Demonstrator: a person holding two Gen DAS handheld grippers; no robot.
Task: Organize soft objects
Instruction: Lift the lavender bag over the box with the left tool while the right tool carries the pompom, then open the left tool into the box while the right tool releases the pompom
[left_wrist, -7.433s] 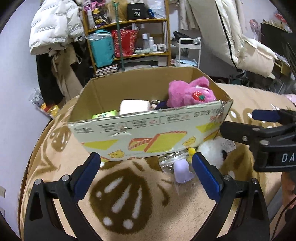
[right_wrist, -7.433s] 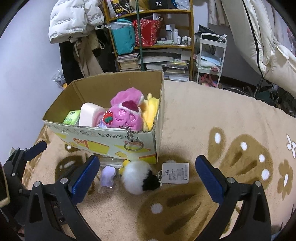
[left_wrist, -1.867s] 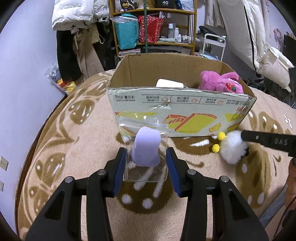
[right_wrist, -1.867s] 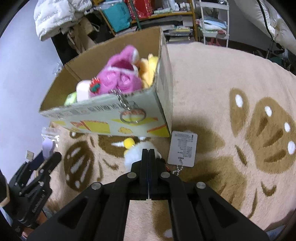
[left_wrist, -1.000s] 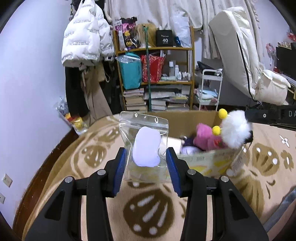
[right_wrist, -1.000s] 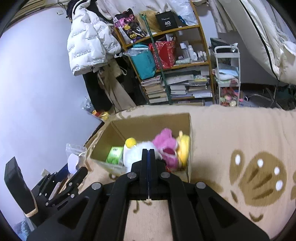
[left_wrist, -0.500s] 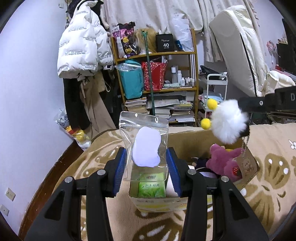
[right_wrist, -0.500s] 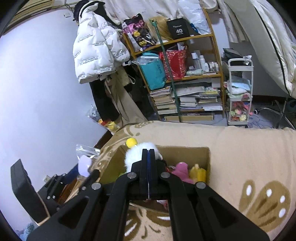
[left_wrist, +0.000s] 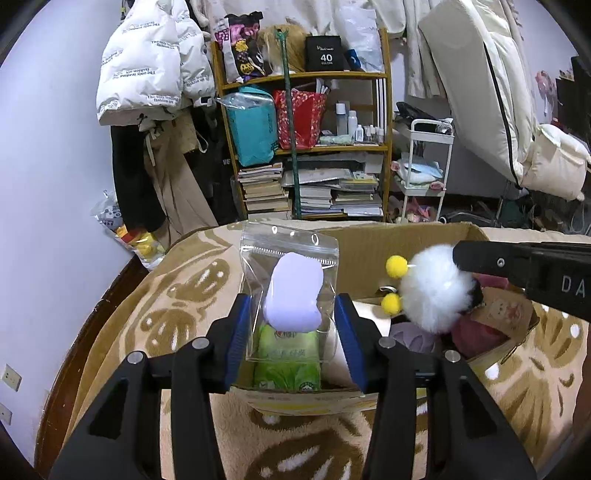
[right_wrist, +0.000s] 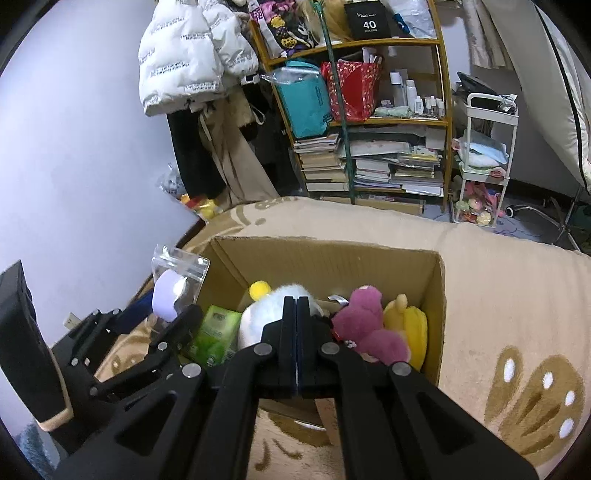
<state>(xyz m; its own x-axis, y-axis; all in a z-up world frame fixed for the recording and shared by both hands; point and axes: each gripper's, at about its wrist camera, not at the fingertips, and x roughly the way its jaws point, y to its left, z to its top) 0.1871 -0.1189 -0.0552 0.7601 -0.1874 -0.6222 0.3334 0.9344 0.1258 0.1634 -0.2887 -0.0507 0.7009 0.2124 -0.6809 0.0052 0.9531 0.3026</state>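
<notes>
My left gripper (left_wrist: 291, 325) is shut on a clear zip bag holding a lilac soft piece (left_wrist: 293, 295) and holds it over the left end of the open cardboard box (left_wrist: 369, 243). The bag also shows in the right wrist view (right_wrist: 173, 288). My right gripper (right_wrist: 296, 306) is shut on a white fluffy pompom with yellow balls (right_wrist: 273, 306) and holds it above the box's middle; it shows in the left wrist view (left_wrist: 432, 291). The box (right_wrist: 332, 258) holds a pink plush (right_wrist: 365, 317), a yellow plush (right_wrist: 406, 325) and a green pack (right_wrist: 218, 328).
The box stands on a beige blanket with brown paw prints (right_wrist: 517, 295). Behind it are a crowded wooden shelf (left_wrist: 314, 129), stacked books (right_wrist: 369, 166), a white cart (right_wrist: 487, 147) and hanging coats (left_wrist: 147, 74). A lilac wall (left_wrist: 48, 166) is on the left.
Both grippers have moved down and forward over the open box. The pompom has dropped from above the far rim to just over the toys. The bag now hangs above the green pack.
</notes>
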